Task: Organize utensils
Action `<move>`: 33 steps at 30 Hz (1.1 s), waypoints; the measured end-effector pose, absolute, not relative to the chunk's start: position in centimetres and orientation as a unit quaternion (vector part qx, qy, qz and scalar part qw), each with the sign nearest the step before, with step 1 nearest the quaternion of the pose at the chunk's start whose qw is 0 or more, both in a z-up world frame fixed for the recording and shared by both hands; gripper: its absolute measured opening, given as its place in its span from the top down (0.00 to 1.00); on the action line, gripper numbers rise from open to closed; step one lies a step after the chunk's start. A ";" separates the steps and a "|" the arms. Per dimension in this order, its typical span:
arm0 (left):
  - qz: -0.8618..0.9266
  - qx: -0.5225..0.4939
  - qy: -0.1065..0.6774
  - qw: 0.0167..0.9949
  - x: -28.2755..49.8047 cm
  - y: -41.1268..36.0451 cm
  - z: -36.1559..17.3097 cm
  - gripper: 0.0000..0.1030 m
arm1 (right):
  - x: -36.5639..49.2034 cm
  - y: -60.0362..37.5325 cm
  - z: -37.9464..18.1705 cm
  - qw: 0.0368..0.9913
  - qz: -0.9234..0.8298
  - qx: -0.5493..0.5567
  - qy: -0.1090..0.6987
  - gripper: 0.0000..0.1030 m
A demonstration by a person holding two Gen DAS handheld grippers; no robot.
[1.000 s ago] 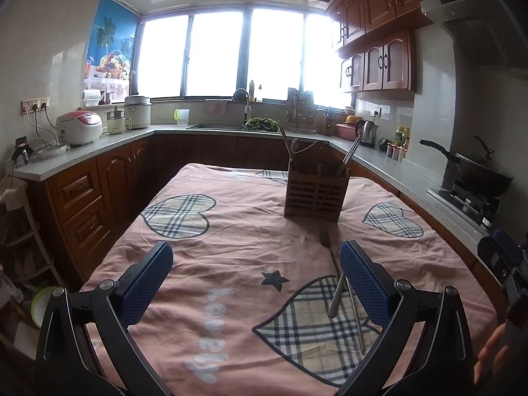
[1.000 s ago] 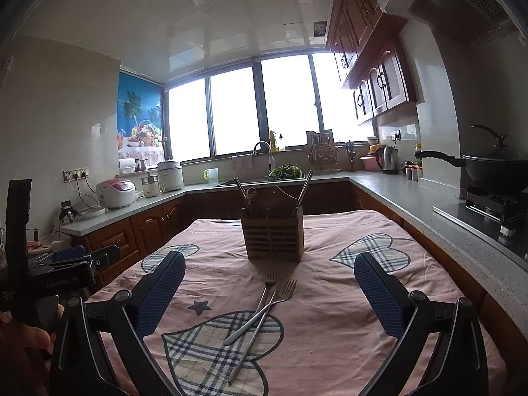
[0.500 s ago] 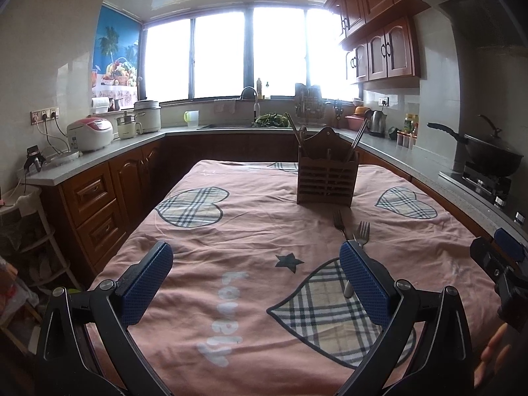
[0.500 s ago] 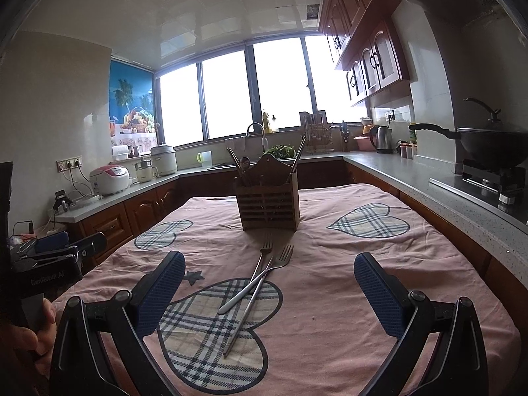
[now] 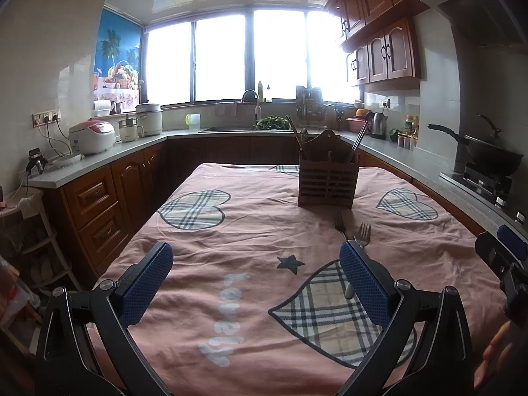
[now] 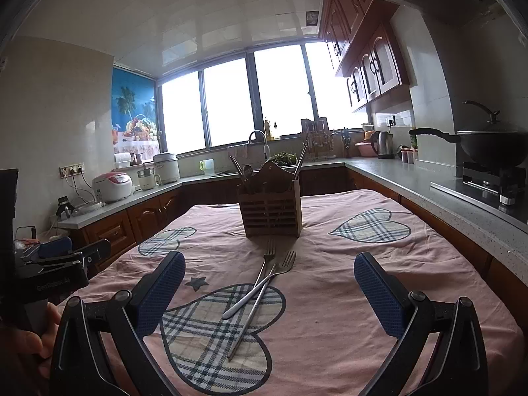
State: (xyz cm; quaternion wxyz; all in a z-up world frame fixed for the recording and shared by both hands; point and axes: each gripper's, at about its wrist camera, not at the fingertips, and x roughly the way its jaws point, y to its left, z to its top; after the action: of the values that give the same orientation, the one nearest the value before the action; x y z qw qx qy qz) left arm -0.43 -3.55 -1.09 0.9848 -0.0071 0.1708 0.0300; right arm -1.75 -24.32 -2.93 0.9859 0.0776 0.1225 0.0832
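Two steel forks (image 6: 264, 280) lie crossed on the pink tablecloth, tines pointing toward a brown slatted wooden utensil holder (image 6: 272, 211) that stands upright with chopsticks and a spoon in it. In the right wrist view my right gripper (image 6: 269, 288) is open, low over the cloth, with the forks between and ahead of its blue pads. My left gripper (image 5: 255, 280) is also open with nothing between its fingers; the forks (image 5: 358, 234) lie just past its right pad, which hides their handles. The holder (image 5: 326, 183) stands farther back.
The table (image 5: 231, 231) is ringed by grey kitchen counters (image 6: 412, 178). A wok (image 6: 488, 150) sits on a stove at the right, a rice cooker (image 5: 92, 135) at the left, a sink at the back. A hand holds each gripper at the frame edges.
Both grippers have dropped lower and pulled back slightly toward the near table edge. The forks and holder have not moved. Both stay open.
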 end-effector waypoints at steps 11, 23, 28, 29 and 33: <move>0.032 -0.007 0.168 0.985 -0.6 -3.5 -1.0 0.00 | -1.6 -24.3 -3.1 0.985 0.086 0.079 0.124 0.00; 0.031 0.000 0.163 0.986 -0.8 -3.7 -1.0 0.00 | -1.7 -24.2 -3.2 0.985 0.087 0.079 0.126 0.00; 0.032 0.002 0.161 0.986 -0.9 -3.8 -0.9 0.00 | -1.6 -24.1 -3.2 0.985 0.087 0.080 0.126 0.00; 0.032 0.003 0.162 0.986 -0.9 -3.9 -0.9 0.00 | -1.6 -24.1 -3.2 0.985 0.087 0.079 0.126 0.00; 0.030 0.004 0.160 0.987 -1.0 -3.9 -0.8 0.00 | -1.7 -24.1 -3.2 0.985 0.088 0.079 0.126 0.00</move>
State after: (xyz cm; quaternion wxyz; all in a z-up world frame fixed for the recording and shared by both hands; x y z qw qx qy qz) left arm -0.97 -3.91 -0.82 0.9866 0.0039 0.1600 0.0302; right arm -1.68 -24.12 -3.18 0.9849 0.0791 0.1263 0.0882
